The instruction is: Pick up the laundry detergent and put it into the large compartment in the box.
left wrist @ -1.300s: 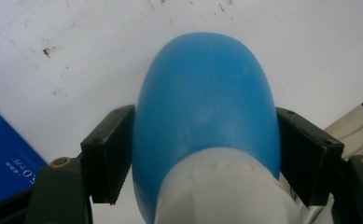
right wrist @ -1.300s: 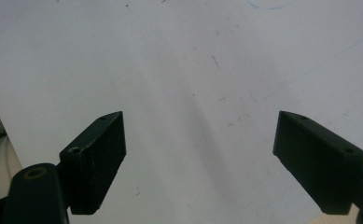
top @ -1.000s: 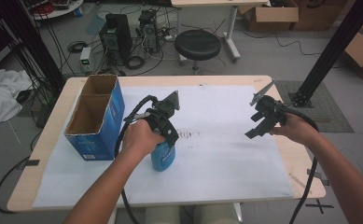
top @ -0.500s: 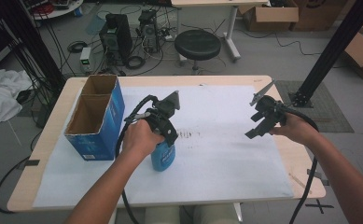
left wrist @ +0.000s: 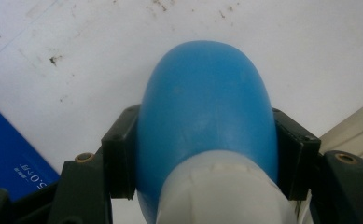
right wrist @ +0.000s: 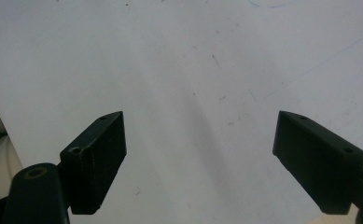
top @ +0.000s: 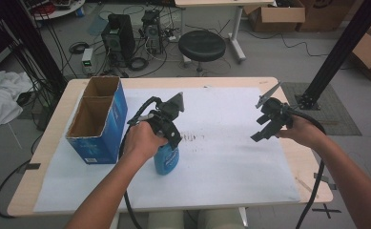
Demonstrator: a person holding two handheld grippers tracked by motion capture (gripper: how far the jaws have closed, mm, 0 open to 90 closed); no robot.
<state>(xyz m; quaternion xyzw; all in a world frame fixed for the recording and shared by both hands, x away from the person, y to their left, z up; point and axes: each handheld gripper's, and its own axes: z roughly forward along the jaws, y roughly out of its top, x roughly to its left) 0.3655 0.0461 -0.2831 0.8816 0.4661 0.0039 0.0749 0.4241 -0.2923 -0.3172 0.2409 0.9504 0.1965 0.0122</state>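
Left gripper view: the left gripper (left wrist: 202, 154) has its two black jaws pressed against opposite sides of a rounded blue plastic bottle with a whitish lower section (left wrist: 207, 140), one pad at each flank of the body, so it is pinching the bottle. Behind the bottle lies a white paper sheet (left wrist: 76, 46) with small dark specks; a corner of a blue cardboard box with white print (left wrist: 11, 158) sits at lower left of the frame. High view: the left gripper (top: 166, 126) is at centre frame, gripped by the person's left hand (top: 142, 140), with the blue bottle (top: 166, 160) hanging below it, its base at or near the paper; contact cannot be told. The open-topped blue cardboard box with two compartments (top: 97, 121) stands just left of the bottle, on the left part of the white paper sheet (top: 221, 167) covering the light wooden table (top: 49, 143). Right gripper view: the right gripper (right wrist: 200, 158) has its jaws spread wide apart, nothing between them, with bare paper beyond. High view: the right gripper (top: 269, 124) is at right of frame, held above the paper by the right hand (top: 300, 131), well apart from the bottle. Beyond the table, at upper centre, stands a round black stool (top: 202, 45).
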